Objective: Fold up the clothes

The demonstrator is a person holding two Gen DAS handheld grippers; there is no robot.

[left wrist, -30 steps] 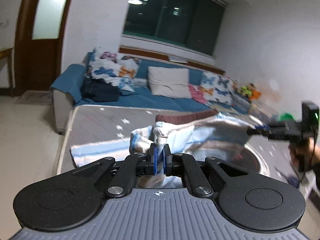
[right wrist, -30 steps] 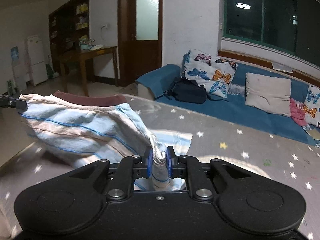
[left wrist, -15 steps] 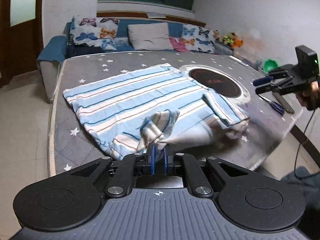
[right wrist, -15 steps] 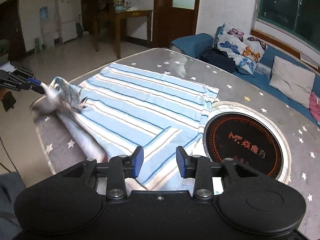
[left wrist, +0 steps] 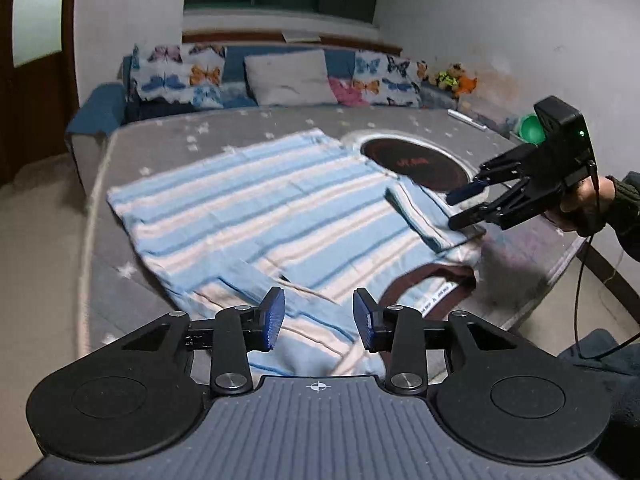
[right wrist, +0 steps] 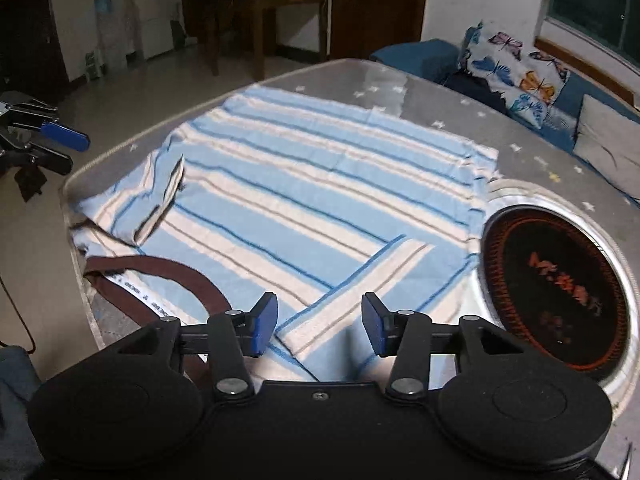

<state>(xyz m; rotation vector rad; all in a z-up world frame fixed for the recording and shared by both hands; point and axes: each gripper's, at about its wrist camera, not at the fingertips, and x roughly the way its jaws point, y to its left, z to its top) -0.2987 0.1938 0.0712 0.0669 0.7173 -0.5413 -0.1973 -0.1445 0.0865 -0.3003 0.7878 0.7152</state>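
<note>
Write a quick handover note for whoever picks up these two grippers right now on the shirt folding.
Left gripper: open, empty, hovering over the near hem side of the striped shirt.
Right gripper: open, empty, above the right sleeve.
Shirt lies spread flat on the star-patterned table, brown collar at the near edge, both sleeves already turned in over the body. One corner sits beside the round burner.
Done: shirt laid out, sleeves in.
Left: fold the body and tidy the result.

star-print table [left wrist: 168,140], round hotplate [right wrist: 560,284], butterfly cushions [left wrist: 176,72], wooden desk [right wrist: 288,4]
</note>
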